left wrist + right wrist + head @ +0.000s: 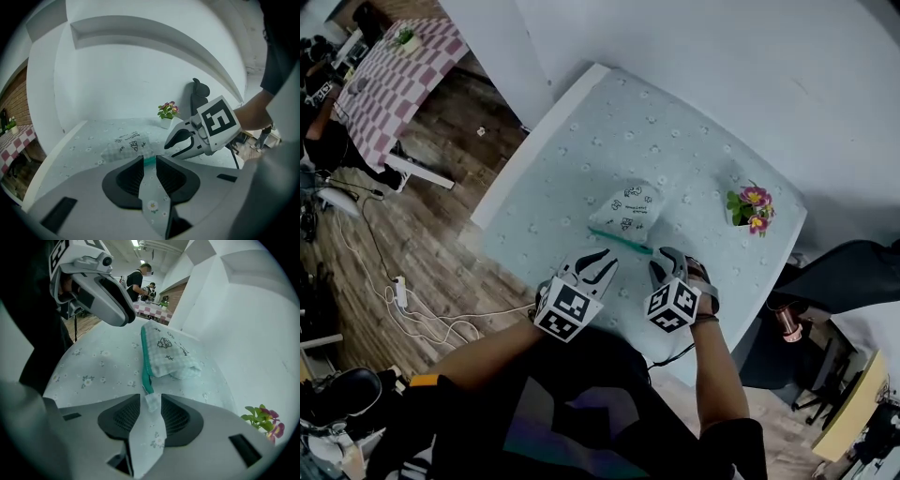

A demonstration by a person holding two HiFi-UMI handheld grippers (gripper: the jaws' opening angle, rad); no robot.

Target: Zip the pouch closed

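Observation:
A white checked pouch (pixel 633 208) with small black drawings lies on the flowered tablecloth (pixel 675 141). Its teal zipper (pixel 621 241) runs along the near edge. My left gripper (pixel 600 261) hovers just short of the zipper's left end, open; in the left gripper view the teal end (pixel 149 162) shows at the jaw tips. My right gripper (pixel 668 260) stands at the zipper's right end, open wide. In the right gripper view the pouch (pixel 171 352) lies ahead, and a small white tab (pixel 151 402) at the zipper (pixel 146 364) end sits between the jaws, unpressed.
A small pot of pink flowers (pixel 748 208) stands at the table's far right. The table's edge (pixel 525 155) drops to a wooden floor with cables (pixel 412 314). A checked table (pixel 394 75) and people (pixel 138 280) are farther off. A dark chair (pixel 848 272) is on the right.

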